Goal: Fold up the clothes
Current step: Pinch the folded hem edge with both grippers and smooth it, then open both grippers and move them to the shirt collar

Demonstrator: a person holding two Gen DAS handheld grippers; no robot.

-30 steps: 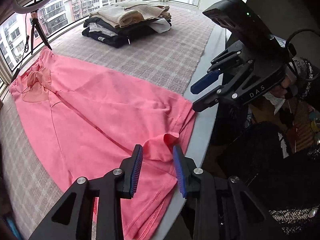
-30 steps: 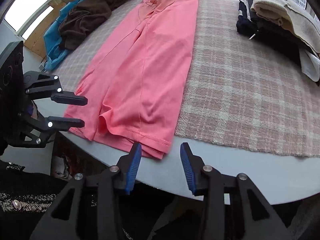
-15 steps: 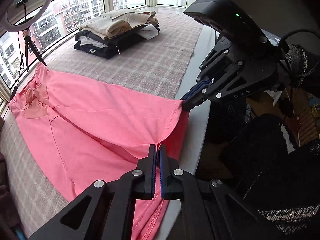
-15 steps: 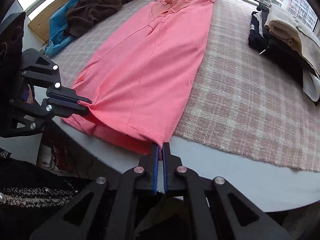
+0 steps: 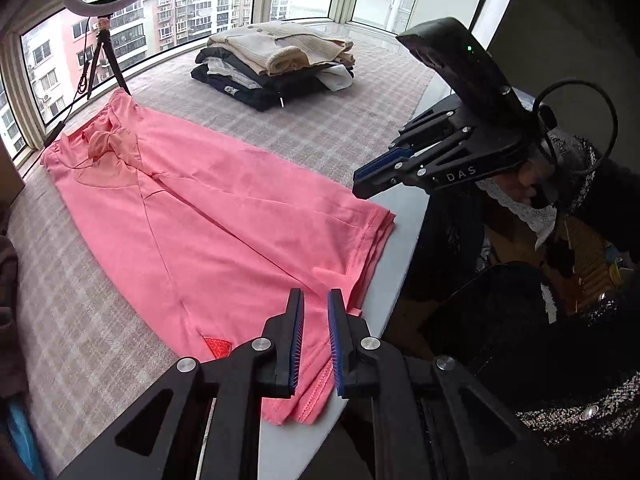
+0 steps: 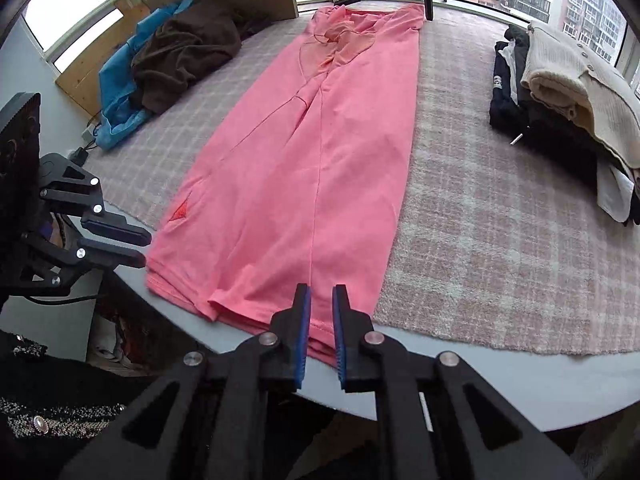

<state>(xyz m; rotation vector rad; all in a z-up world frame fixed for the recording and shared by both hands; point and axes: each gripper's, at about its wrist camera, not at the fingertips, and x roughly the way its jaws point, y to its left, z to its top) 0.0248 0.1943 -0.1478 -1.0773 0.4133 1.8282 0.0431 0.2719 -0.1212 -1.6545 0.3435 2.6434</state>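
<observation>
Left-wrist view shows the left gripper [image 5: 316, 336] and right gripper [image 5: 362, 184] opening, seemingly clear of the pink garment [image 5: 224, 232]: re-pinch both hem corners evenly before folding.

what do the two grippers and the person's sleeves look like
Both the left gripper and the right gripper are matte black linkage frames with silver rivets and ribbed blue pads. The right one bears white "DAS" lettering, a green light and a looped black cable. The sleeve is dark sparkly tweed with a white lace cuff.

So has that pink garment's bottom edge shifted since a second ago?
Yes. The pink garment's hem was tugged toward the table edge and now lies flatter and straighter.
</observation>
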